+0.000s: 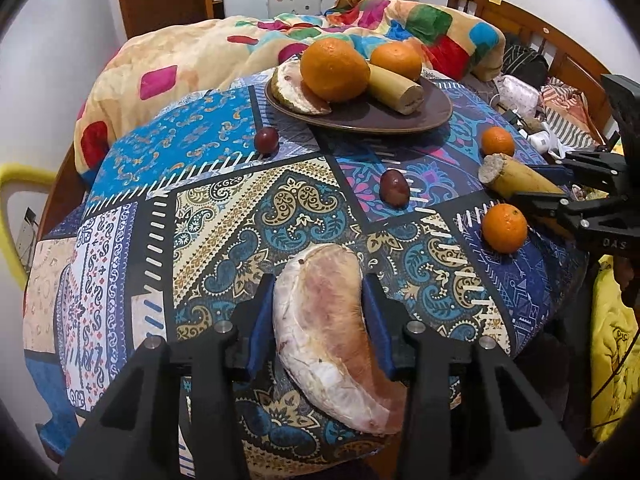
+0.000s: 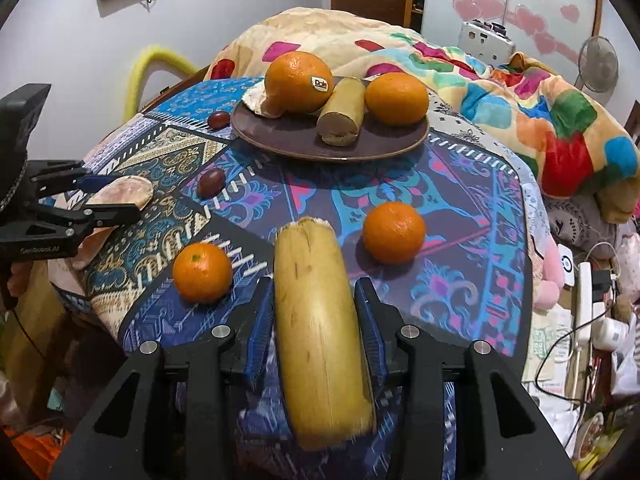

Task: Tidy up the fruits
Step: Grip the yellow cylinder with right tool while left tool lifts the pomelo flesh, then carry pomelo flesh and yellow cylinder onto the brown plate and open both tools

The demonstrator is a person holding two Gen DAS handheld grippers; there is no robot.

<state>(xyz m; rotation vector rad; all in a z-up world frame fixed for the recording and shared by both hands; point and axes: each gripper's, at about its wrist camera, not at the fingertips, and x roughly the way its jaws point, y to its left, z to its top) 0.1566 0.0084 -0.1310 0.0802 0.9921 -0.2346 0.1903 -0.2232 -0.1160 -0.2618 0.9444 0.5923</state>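
Observation:
My left gripper (image 1: 318,304) is shut on a peeled pomelo wedge (image 1: 332,332), pale and pinkish, above the patterned cloth; it also shows in the right wrist view (image 2: 120,194). My right gripper (image 2: 314,304) is shut on a cut banana piece (image 2: 316,332), seen also in the left wrist view (image 1: 516,178). A brown plate (image 1: 368,114) at the far side holds two oranges (image 1: 334,68), a banana piece (image 1: 396,88) and a pomelo wedge (image 1: 296,96). Two small oranges (image 2: 394,232) (image 2: 202,272) and two dark red fruits (image 1: 394,188) (image 1: 266,140) lie loose on the cloth.
The patterned cloth (image 1: 240,208) covers a rounded table. A colourful blanket (image 1: 208,52) on a bed lies behind the plate. Clutter, cables and a power strip (image 2: 584,292) sit to the right. A yellow chair (image 1: 12,188) stands at the left.

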